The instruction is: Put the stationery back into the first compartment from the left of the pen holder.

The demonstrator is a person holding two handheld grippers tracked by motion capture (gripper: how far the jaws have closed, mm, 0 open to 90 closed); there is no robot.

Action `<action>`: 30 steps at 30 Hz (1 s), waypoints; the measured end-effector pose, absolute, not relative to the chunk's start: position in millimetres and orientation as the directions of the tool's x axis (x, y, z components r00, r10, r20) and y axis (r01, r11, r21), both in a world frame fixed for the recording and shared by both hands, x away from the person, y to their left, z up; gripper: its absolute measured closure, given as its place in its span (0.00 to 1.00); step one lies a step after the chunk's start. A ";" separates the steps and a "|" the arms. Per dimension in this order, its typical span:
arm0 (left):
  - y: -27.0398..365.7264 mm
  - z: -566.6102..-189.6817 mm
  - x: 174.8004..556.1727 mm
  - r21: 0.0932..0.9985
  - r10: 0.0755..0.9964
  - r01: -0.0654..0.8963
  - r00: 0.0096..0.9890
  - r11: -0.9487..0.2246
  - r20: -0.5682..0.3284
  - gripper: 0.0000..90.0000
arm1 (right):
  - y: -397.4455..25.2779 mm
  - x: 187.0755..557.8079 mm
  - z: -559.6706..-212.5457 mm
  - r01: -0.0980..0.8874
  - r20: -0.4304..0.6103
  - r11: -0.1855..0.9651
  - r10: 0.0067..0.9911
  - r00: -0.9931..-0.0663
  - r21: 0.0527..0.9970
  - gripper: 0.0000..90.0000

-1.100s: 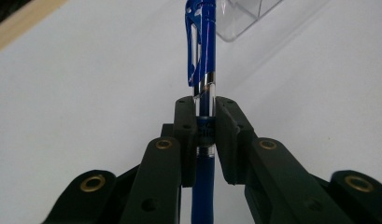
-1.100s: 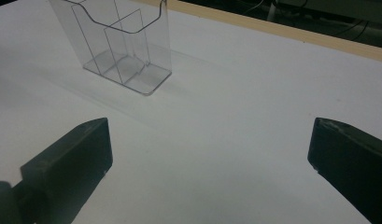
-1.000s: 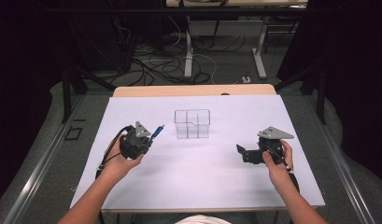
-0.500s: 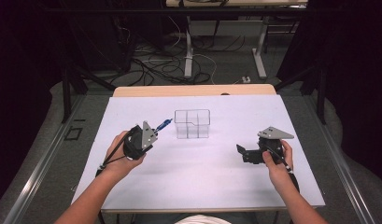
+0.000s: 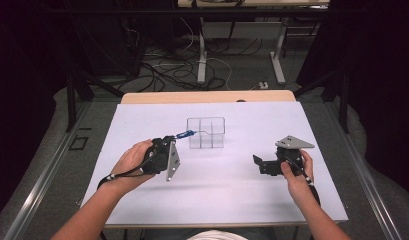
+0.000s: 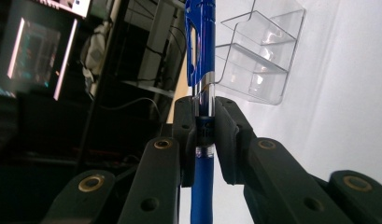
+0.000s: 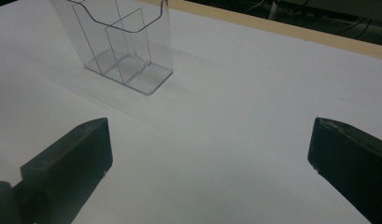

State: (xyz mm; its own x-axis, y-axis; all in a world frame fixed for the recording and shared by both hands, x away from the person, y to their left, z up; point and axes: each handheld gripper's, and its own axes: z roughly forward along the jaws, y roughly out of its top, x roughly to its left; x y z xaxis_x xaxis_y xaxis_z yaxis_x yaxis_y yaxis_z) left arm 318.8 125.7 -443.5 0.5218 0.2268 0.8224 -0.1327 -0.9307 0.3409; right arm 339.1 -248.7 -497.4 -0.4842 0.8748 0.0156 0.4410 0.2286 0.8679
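Pen [image 6: 201, 70]: blue barrel, chrome band mid-length, blue clip on one side. Clamped across its middle between the left claw's [image 5: 175, 139] jaws, lifted off the bench [image 5: 232, 200], tip end pointing at the holder.

Holder [image 5: 206, 132]: clear plastic, open-topped, split into compartments, upright on the white bench near centre. Pen end sits just beside its left wall; contact unclear.

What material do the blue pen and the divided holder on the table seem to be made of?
The blue pen, clamped in the left tongs, looks like glossy plastic: it shows smooth reflections, and a shiny silver band that may be metal. The divided holder looks like clear hard plastic, perhaps acrylic: the white table shows through its thin, glinting walls.
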 end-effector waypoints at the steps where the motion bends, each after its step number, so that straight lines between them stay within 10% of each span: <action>1: 123.8 -442.7 318.3 0.316 0.201 -0.147 0.512 -0.937 0.835 0.89 | -248.5 339.2 -497.3 0.442 0.018 0.226 0.876 -0.482 0.868 0.00; 30: 103.3 -441.3 310.6 -0.264 -0.357 -0.360 0.222 -0.895 0.907 0.89 | -195.1 372.9 -439.7 0.449 0.037 0.348 0.756 -0.654 0.823 0.01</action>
